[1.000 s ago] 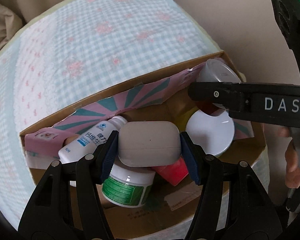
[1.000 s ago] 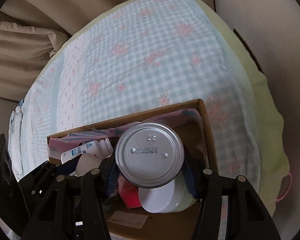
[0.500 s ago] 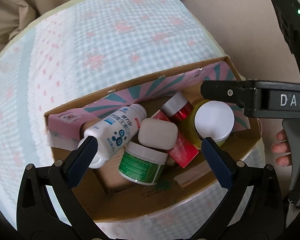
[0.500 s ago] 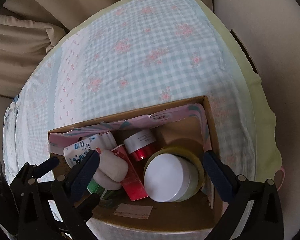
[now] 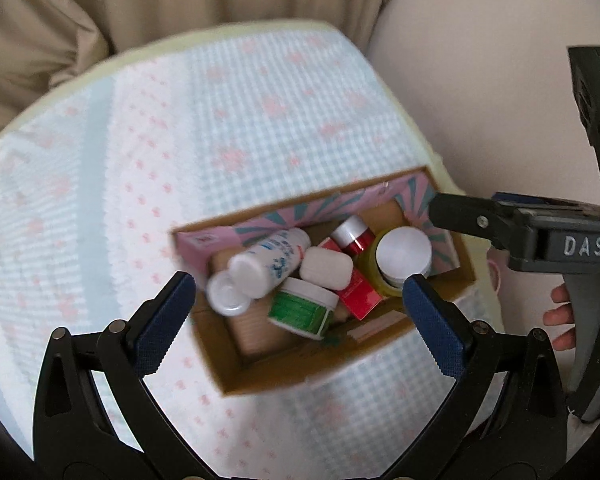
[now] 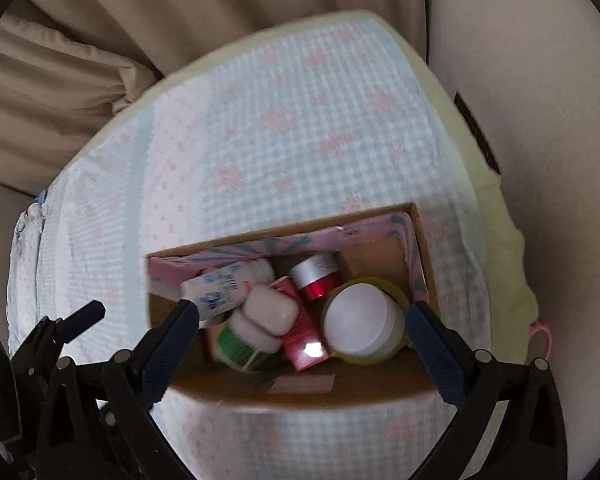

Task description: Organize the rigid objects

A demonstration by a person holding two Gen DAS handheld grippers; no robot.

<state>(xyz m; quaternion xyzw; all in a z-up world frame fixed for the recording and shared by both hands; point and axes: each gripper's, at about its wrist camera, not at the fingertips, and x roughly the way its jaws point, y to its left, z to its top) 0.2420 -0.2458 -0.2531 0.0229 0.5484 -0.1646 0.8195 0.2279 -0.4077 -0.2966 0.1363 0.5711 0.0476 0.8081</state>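
Both the left gripper (image 5: 298,294) and right gripper (image 6: 302,320) hang wide open and empty above the cardboard box (image 5: 260,380). The bottles (image 5: 268,266), jars (image 6: 364,322) and white case (image 5: 326,270) lie packed together inside it, at the near right of the bedspread (image 5: 220,120), so they look gathered for tidiness.

Checked blue quilt (image 5: 228,120) over a bed, beige curtain (image 6: 180,20) behind

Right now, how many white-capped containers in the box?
4: white bottle at left, green-label jar near front, red bottle at back, yellow-green jar at right. Others may be hidden underneath.
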